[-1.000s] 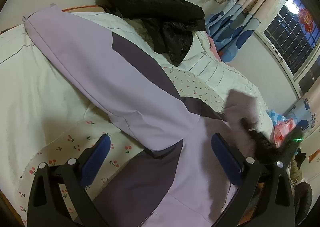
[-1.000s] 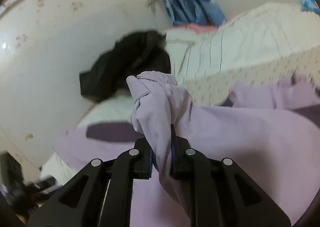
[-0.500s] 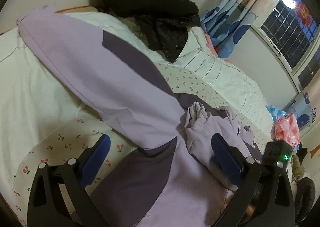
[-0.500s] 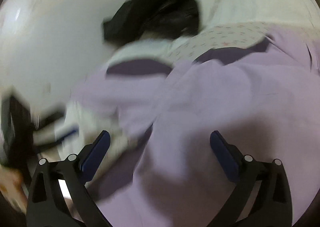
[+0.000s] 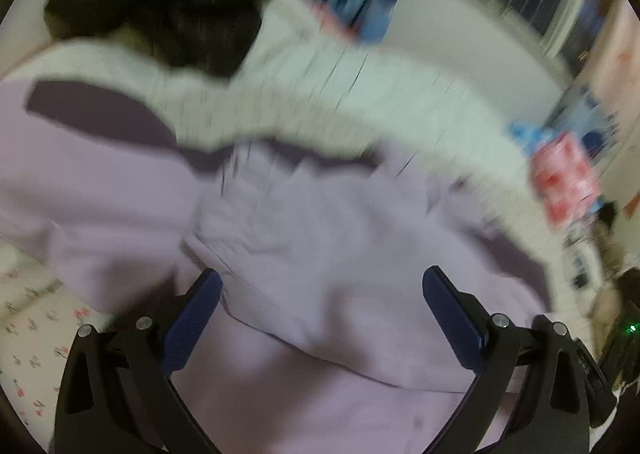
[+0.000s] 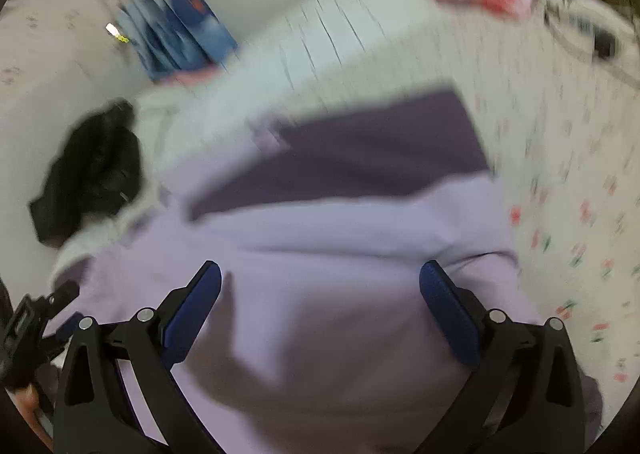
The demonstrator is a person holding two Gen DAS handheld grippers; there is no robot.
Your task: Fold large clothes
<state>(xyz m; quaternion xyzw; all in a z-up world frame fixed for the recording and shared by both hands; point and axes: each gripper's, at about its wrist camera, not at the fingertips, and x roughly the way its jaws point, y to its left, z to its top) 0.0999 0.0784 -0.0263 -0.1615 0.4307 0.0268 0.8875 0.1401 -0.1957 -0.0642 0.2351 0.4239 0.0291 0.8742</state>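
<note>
Both tools, left tool (image 5: 320, 318) & right tool (image 6: 320, 314), are hanging released over the lilac-and-dark-purple garment (image 5: 328, 246) lying on the floral-sheeted bed (image 6: 580, 181). Next grip should be taking one edge only, w/o bunching.

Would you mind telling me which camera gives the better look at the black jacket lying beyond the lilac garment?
The left wrist view shows the black jacket best: it looms large across the upper left, though blurred. The right wrist view shows it only as a small dark heap at the left edge, beyond the lilac garment.
</note>
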